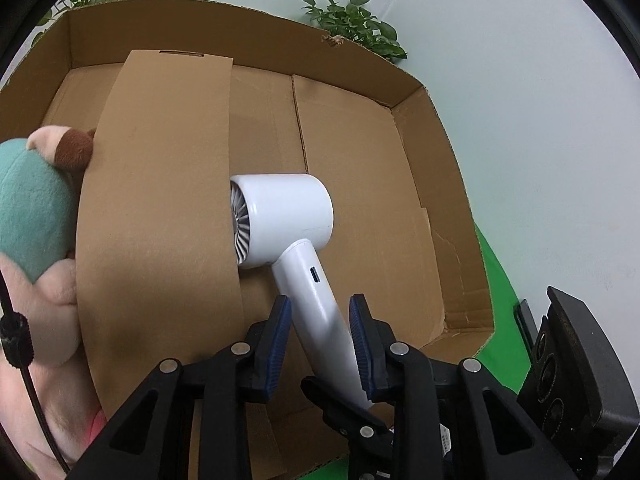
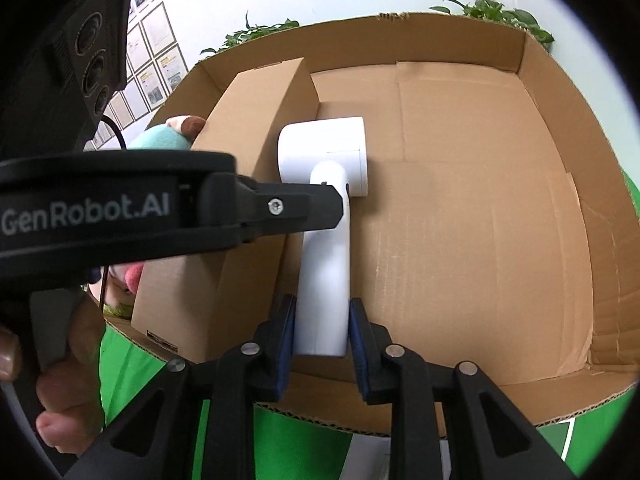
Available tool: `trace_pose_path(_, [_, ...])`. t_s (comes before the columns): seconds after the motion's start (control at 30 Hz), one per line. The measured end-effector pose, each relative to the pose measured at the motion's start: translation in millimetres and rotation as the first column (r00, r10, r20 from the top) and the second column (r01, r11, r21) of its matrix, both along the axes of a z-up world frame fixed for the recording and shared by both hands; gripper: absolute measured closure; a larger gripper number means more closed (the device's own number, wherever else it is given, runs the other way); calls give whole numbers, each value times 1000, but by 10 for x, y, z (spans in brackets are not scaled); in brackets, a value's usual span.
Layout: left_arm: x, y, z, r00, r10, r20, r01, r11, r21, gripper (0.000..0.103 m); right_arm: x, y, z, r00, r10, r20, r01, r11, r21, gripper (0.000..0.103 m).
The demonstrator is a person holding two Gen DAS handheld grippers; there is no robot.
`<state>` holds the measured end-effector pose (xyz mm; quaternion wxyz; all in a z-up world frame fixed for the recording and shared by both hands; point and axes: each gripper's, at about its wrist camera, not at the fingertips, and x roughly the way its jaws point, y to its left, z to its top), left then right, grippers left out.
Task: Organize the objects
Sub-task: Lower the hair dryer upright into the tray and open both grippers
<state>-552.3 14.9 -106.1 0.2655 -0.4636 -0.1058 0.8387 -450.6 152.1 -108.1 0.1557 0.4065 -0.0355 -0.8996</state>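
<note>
A white hair dryer (image 1: 288, 216) (image 2: 324, 148) is inside a large open cardboard box (image 1: 440, 200) (image 2: 480, 240), its fan end right against a tall cardboard insert (image 1: 160, 220) (image 2: 248, 120). Both grippers hold its handle. My left gripper (image 1: 320, 336) has its blue pads on the middle of the handle. In the right wrist view its black finger (image 2: 304, 208) crosses the handle from the left. My right gripper (image 2: 322, 336) is shut on the handle's end, and one of its fingers (image 1: 344, 404) shows below the left pads. I cannot tell whether the dryer rests on the box floor.
A teal and pink plush toy (image 1: 32, 208) (image 2: 160, 140) lies left of the insert. The box stands on a green surface (image 1: 500, 300) (image 2: 300, 440). Leafy plants (image 1: 352, 20) and a white wall stand behind the box. A person's hand (image 2: 60, 400) grips the left tool.
</note>
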Motion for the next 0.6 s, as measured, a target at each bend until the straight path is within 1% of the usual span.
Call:
trace_pose_path(0.1, [92, -67, 23, 1000, 2, 3, -2, 1000, 19, 75, 41, -28, 3, 1000, 9, -4, -9, 1000, 2, 78])
trace_pose_path(0.23, [148, -79, 56, 1000, -2, -1, 2, 1000, 14, 75, 83, -17, -2, 1000, 29, -2, -29, 999, -13, 74])
trace_pose_path(0.27, [158, -87, 62, 1000, -1, 1, 1, 1000, 18, 74, 98, 1, 2, 1000, 30, -2, -30, 999, -20, 72])
trace_pose_path(0.3, [195, -108, 84, 1000, -2, 1, 2, 1000, 27, 68, 119, 31, 10, 1000, 30, 2, -30, 999, -33, 72])
trace_pose_path(0.33, [213, -110, 111, 1000, -5, -9, 6, 999, 36, 62, 141, 63, 25, 1000, 29, 1, -29, 999, -46, 70])
trace_pose_path(0.4, [263, -121, 177, 999, 0, -36, 1, 999, 37, 57, 193, 135, 63, 1000, 21, -7, -21, 998, -65, 62])
trace_pose_path(0.5, [370, -193, 277, 997, 16, -74, -14, 1000, 23, 56, 252, 234, 115, 1000, 11, -25, -13, 995, -95, 61])
trace_pose_path(0.6, [515, -311, 375, 989, 54, -141, -57, 998, -19, 55, 270, 305, 103, 1000, 1, -19, -3, 996, -93, 61])
